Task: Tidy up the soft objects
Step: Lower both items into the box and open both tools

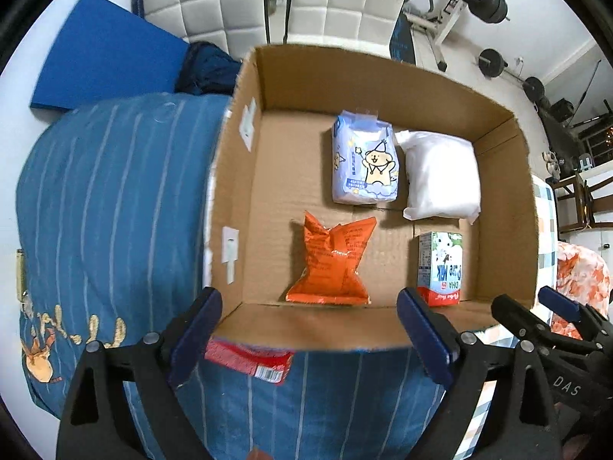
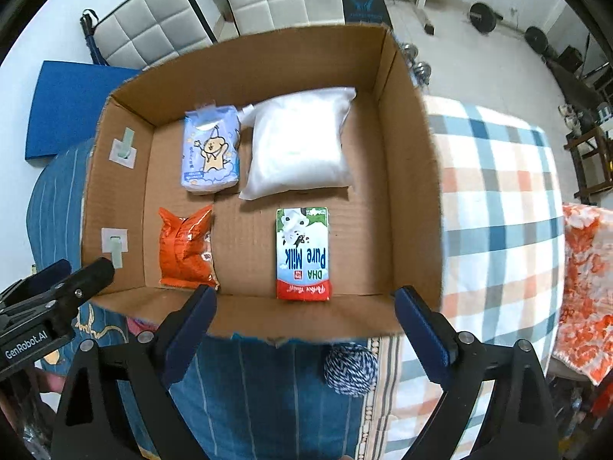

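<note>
An open cardboard box holds a blue tissue pack with a bear drawing, a white soft bag, an orange snack bag and a milk carton. My left gripper is open and empty, just before the box's near wall. My right gripper is open and empty, also at the near wall. A red packet lies under the box's near edge. A blue-white yarn ball lies on the bed below the box.
The box stands on a bed with a blue striped quilt and a plaid blanket. An orange floral cloth lies at the right. A blue mat, white padded chairs and gym weights stand behind.
</note>
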